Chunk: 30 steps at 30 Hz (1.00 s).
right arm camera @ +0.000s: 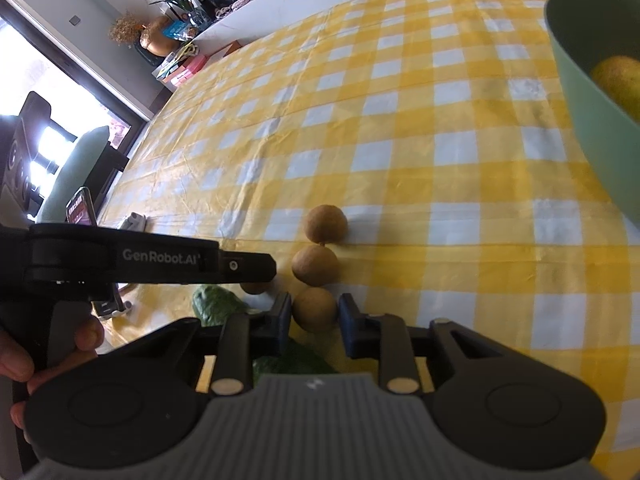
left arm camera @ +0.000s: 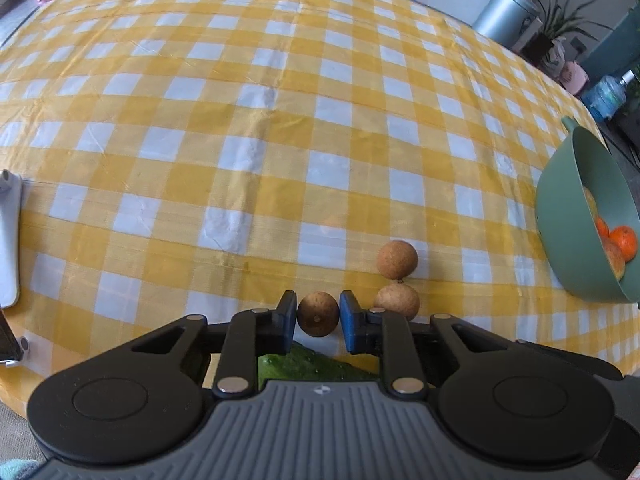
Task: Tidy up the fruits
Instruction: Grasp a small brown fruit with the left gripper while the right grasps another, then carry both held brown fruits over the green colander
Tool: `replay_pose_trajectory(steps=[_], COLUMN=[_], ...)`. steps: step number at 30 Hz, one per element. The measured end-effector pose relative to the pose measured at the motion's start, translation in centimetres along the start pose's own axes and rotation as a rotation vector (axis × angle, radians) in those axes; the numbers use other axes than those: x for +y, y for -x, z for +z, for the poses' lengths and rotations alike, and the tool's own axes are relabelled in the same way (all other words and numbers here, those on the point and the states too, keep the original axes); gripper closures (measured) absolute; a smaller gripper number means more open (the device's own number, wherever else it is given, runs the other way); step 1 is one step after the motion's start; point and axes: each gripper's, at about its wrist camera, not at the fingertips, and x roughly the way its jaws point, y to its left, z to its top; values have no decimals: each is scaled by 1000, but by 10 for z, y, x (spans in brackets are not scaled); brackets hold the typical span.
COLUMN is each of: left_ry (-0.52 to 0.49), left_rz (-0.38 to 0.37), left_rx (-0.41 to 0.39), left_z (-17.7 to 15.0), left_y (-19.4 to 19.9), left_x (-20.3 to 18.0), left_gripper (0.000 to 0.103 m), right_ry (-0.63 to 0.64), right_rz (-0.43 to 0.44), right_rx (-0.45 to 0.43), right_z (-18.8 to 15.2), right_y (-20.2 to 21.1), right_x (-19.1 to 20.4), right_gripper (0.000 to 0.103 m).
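Note:
Several small brown round fruits lie on the yellow checked tablecloth (left arm camera: 280, 140). My left gripper (left arm camera: 318, 299) is shut on one brown fruit (left arm camera: 318, 317), blue pads pressing its sides. Two more brown fruits (left arm camera: 397, 260) (left arm camera: 397, 301) touch each other just to its right. In the right wrist view my right gripper (right arm camera: 314, 300) is shut on another brown fruit (right arm camera: 315, 312), with two fruits (right arm camera: 315, 265) (right arm camera: 325, 224) lined up beyond it. The left gripper (right arm camera: 268, 270) reaches in from the left, half hiding its fruit (right arm camera: 256, 289). A green bowl (left arm camera: 560, 216) (right arm camera: 580, 92) holds oranges (left arm camera: 624, 240).
A green cucumber (left arm camera: 304, 364) (right arm camera: 216, 304) lies under both grippers near the table's front edge. A white object (left arm camera: 10, 240) and a phone on a stand (right arm camera: 82, 210) sit at the left edge. A hand (right arm camera: 16, 364) holds the left gripper's handle.

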Motion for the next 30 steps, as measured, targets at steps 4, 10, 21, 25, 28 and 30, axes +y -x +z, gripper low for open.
replay_pose_trajectory(steps=[4,10,21,25,28,30], left_ry=[5,-11,-18,-40,-70,-97], left_rz=[-10,-21,-106,-136,-156,-172], left_rx=[-32,-80,-160,-187,-200,-206], left_z=[0,-2,-2,-1,-2,-3], left_y=[9,28,69,81,86,89], left_x=[-3,-15,-45,-66,-85,-100], left_gripper=[78,78,78,78,78,78], right_ry=[14,37,75,81,88,92], right_rz=[-17,-41,-86,-113,-150,-177], right_rx=[-17,-69,-209,-262,-306,-332], right_z=[0,-2,-1,-2,-3,-2], right_y=[8,30,89,113,130,142], right_x=[1,2,-7,-17,-26,-34], right_gripper=[81,81,81,81,81,81])
